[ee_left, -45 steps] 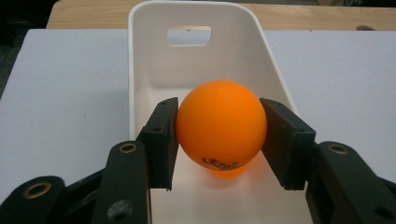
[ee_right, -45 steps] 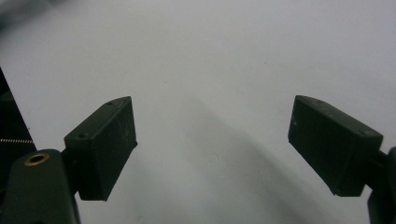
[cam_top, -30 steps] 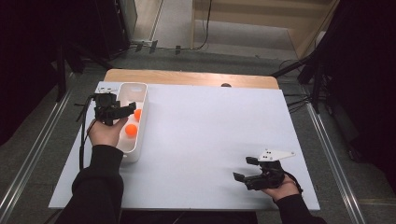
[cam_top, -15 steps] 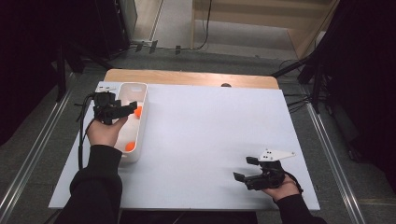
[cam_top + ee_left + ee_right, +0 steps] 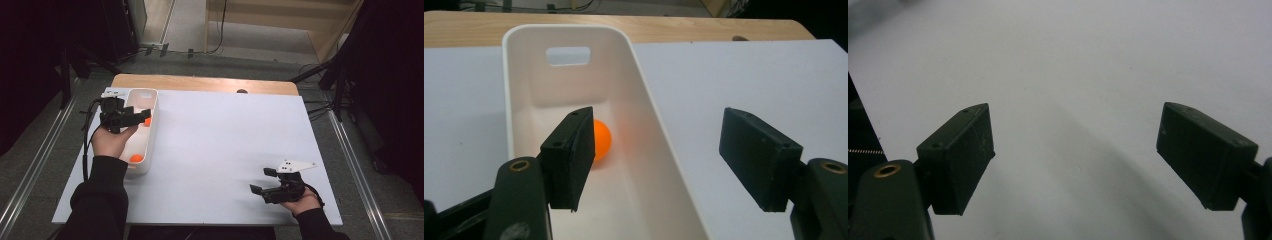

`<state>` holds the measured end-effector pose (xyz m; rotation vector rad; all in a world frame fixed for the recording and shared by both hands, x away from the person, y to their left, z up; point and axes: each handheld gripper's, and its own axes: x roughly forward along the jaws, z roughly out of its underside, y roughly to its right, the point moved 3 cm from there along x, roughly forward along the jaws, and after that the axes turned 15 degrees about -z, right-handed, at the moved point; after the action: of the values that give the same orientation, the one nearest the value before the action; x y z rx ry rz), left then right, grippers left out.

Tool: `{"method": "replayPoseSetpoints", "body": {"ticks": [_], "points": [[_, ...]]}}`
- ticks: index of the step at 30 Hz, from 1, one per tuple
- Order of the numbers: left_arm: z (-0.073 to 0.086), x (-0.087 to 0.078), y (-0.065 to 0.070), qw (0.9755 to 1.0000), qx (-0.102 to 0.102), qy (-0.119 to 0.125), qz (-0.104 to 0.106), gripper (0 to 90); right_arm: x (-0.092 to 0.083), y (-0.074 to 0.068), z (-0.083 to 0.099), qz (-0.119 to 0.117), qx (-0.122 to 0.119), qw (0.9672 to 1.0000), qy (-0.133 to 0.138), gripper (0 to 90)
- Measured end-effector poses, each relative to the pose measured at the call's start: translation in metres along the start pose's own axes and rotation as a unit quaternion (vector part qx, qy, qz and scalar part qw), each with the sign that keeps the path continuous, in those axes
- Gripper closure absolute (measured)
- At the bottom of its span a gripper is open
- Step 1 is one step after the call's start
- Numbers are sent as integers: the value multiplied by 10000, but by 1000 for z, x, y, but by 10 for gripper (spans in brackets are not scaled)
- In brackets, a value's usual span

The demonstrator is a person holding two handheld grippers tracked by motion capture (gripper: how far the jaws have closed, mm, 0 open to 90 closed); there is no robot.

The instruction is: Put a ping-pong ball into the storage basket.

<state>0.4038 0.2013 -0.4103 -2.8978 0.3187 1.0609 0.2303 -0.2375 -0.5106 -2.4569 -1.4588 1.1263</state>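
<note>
So left claw [image 5: 659, 160] has just been opening, nothing btwn jaws; orange ball [image 5: 600, 140] sits in the white bin [image 5: 524, 75] at 11 o'clock, touching nothing. Right claw [image 5: 266, 182] open, far off on bench [image 5: 225, 140].

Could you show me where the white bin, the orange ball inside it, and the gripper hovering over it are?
white bin [image 5: 524, 95]: left gripper view, its bare left wall.
orange ball [image 5: 602, 139]: left gripper view, its visible right side.
left gripper [image 5: 142, 116]: high view, between its fingertips.
</note>
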Motion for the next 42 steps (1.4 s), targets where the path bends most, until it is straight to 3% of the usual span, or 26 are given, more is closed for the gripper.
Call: {"method": "replayPoseSetpoints", "body": {"ticks": [12,23,42], "points": [[-4,-15,11,9987,163,58,472,313,0,0,0,-7,-11,10000,-5,136],[-2,-23,19,9962,437,61,749,313,0,0,0,-6,-10,10000,2,137],[9,-31,35,9882,847,19,1273,313,0,1,0,-17,-7,10000,11,136]]}}
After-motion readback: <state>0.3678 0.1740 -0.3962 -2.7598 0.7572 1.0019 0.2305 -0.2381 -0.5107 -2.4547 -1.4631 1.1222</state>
